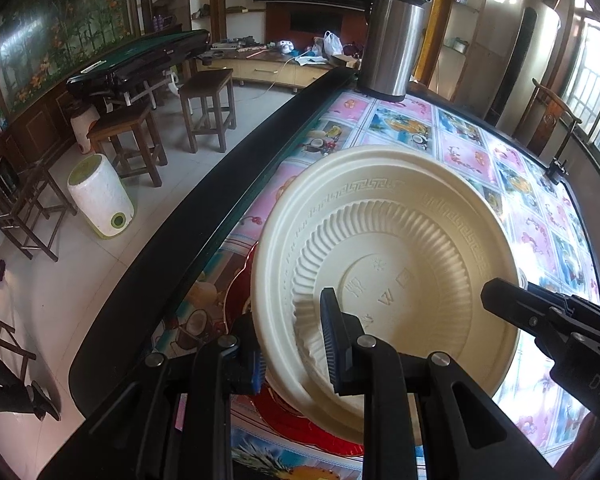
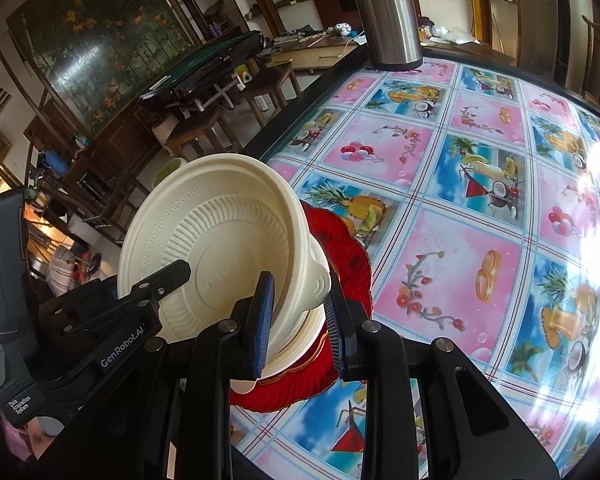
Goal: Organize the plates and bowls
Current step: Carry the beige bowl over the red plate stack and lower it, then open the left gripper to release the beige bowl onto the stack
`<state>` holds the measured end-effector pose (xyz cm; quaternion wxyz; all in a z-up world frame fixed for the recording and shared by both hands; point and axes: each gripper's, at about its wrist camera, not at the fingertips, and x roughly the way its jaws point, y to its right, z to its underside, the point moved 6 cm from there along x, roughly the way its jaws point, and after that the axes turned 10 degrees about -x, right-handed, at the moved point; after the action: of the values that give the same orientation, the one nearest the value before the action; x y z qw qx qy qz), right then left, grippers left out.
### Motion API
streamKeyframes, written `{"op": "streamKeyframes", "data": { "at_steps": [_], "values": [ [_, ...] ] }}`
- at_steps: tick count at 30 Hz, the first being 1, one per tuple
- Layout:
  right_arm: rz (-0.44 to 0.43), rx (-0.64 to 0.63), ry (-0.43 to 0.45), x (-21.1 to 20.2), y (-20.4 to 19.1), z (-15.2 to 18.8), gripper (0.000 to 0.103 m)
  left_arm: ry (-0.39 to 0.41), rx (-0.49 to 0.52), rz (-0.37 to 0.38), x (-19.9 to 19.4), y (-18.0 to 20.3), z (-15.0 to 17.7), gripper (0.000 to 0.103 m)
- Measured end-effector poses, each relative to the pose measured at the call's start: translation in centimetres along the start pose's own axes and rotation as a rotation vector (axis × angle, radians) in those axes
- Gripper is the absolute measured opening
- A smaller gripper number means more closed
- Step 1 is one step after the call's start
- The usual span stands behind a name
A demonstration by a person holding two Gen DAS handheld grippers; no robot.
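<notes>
A cream plastic bowl (image 1: 384, 248) with ribbed inside and an embossed rim band fills the left wrist view, tilted above a red plate (image 1: 300, 432) on the table. My left gripper (image 1: 296, 356) is shut on the bowl's near rim, one pad inside and one outside. In the right wrist view the same bowl (image 2: 216, 236) sits on stacked cream bowls (image 2: 300, 332) over the red plate (image 2: 352, 256). My right gripper (image 2: 300, 324) straddles the bowl's rim and the stack with gaps at the pads, so it looks open. Its finger also shows in the left wrist view (image 1: 540, 312).
The table (image 2: 460, 240) has a glossy pink and blue picture cloth and a dark raised edge (image 1: 204, 216). A steel thermos jug (image 1: 394, 40) stands at the far edge. Wooden stools (image 1: 132, 140) and a white bin (image 1: 100, 200) stand on the floor to the left.
</notes>
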<state>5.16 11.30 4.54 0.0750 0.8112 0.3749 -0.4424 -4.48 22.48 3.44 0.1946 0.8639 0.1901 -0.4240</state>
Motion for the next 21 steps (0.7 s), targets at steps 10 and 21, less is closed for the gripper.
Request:
{"op": "streamKeyframes", "data": {
  "at_steps": [10, 21],
  "values": [
    [0.004, 0.000, -0.033, 1.2, -0.1, 0.6, 0.025, -0.031, -0.005, -0.010, 1.3, -0.7, 1.0, 0.022],
    [-0.003, 0.009, -0.055, 2.2, -0.2, 1.2, 0.025, -0.006, 0.007, -0.043, 1.3, -0.9, 0.9, 0.023]
  ]
}}
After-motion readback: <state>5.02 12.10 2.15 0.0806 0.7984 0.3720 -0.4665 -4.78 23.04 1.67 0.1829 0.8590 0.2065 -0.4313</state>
